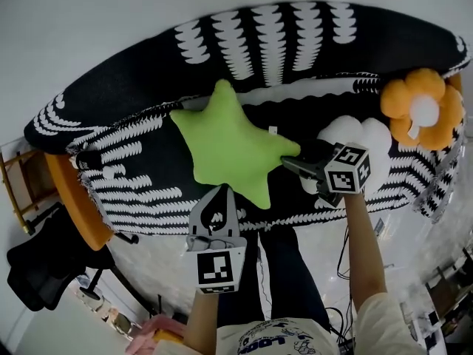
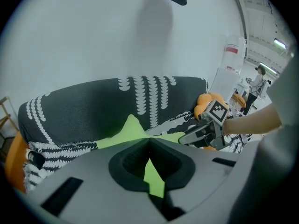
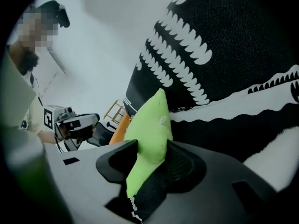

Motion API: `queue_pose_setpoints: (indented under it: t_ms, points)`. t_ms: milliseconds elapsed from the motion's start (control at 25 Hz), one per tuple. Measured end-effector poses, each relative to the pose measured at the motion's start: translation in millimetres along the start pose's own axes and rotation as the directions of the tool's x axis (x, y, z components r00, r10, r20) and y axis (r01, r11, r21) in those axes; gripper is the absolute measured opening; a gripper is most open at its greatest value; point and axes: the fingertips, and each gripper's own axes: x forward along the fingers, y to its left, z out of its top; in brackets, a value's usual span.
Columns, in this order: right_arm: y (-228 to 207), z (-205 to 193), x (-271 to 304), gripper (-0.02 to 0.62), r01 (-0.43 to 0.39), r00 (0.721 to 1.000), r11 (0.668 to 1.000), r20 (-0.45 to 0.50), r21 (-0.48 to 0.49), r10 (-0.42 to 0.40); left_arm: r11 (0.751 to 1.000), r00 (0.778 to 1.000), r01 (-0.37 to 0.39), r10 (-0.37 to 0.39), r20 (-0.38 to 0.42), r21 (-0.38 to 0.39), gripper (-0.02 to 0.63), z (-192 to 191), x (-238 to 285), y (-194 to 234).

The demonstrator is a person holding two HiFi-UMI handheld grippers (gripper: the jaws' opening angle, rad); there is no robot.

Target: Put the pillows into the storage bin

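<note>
Left claw (image 1: pixel 224 191) sits at the near edge of the star (image 1: pixel 229 143), its jaws drawn together on a thin green fold. In the left gripper view only a narrow sliver of green shows between the dark ribbed pads. Its cube (image 1: pixel 219 269) bears a black-and-white square marker.

Beside that arm, the print on the person's shirt (image 1: pixel 273 342) is too blurred to read.

The star is a plush, five-pointed, lime-green pillow. It lies flat on the seat of the sofa (image 1: pixel 295 35), whose cover is black cloth with rows of white scallops. A small white tag (image 1: pixel 272 130) sticks out at the star's right side; nothing on it can be read.

Right claw (image 1: pixel 288 161) grips the star's right arm. In the right gripper view the green point stands pinched between the two pads, jaws about half apart.

Just behind that claw, on the seat, lies the cloud (image 1: pixel 366 135), a puffy white pillow with rounded lobes.

At the far right, against the sofa's end, rests the flower (image 1: pixel 421 106), a soft pillow with orange petals round a white centre.
</note>
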Motion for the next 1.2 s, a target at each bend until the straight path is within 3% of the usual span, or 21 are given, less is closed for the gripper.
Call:
queue_pose_setpoints:
  t_ms: [160,480,880,1040,1200]
  points:
    - [40,9,2,0.170,-0.003,0.999,1.000,0.044,-0.016,0.004,1.000,1.000,-0.009,0.009,0.025,-0.007,0.012,6,-18,8]
    - [109,31,20,0.107,0.238,0.967,0.967,0.117,-0.087,-0.227,0.998,0.995,-0.050,0.053,0.086,-0.030,0.014,24,-76,46]
    - [229,74,50,0.083,0.362,0.926,0.908,0.191,-0.213,-0.324,0.997,0.976,-0.067,0.071,0.204,-0.028,0.013,51,-169,95]
    - [267,78,34,0.077,0.473,0.873,0.856,0.247,-0.210,-0.422,0.999,0.963,-0.030,0.033,0.269,-0.015,0.013,65,-202,104]
    - [290,75,-20,0.077,0.561,0.778,0.827,0.368,-0.040,-0.510,0.998,0.940,0.049,-0.062,0.335,0.049,0.012,91,-223,89]
